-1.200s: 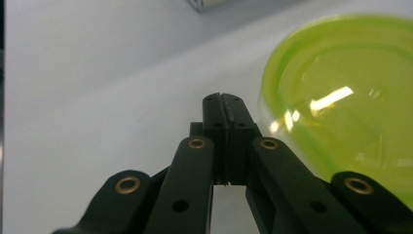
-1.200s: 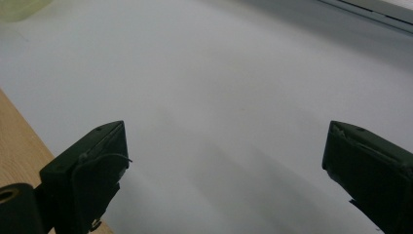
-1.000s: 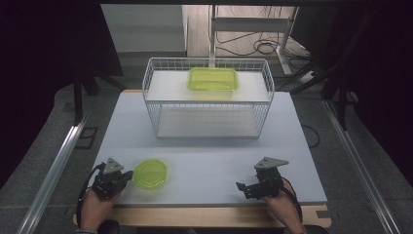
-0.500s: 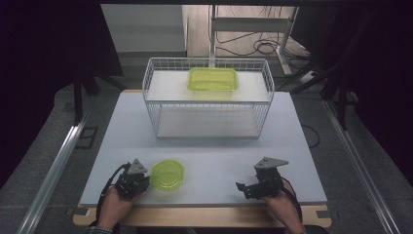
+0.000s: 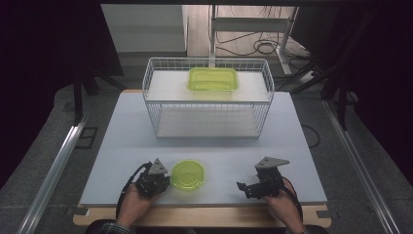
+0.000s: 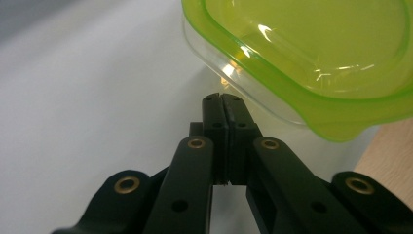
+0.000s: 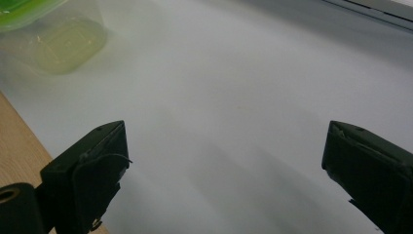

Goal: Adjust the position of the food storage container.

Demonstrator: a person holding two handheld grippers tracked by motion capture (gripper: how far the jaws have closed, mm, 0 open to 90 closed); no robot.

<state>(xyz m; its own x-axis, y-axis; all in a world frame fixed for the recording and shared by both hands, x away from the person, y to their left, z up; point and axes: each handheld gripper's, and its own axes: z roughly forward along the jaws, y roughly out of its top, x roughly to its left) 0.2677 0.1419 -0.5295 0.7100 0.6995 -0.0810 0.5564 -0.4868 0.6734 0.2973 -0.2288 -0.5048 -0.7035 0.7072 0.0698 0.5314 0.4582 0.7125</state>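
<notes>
On the white table [image 5: 122, 146], near its front edge, stands a small round container with a green lid [image 5: 188, 174]. The left gripper [image 5: 163, 181] is just beside this container, at its left side, and points toward it. In the left gripper view the two black jaws are pressed together with nothing between them, and their tips come close to the clear wall of the container [image 6: 253, 83], under the rim of the green lid [image 6: 311, 48]. Whether the tips touch the wall, I cannot tell.

The right gripper [image 5: 246, 187] rests at the front right of the table, well apart from the round container. Its jaws stand wide apart, released, and they hold nothing. In the right gripper view the container [image 7: 53, 39] appears far off at the upper left, beyond the bare table surface.

At the back of the table stands a white wire basket [image 5: 151, 102]. On its upper shelf lies a rectangular green-lidded container [image 5: 213, 78].
</notes>
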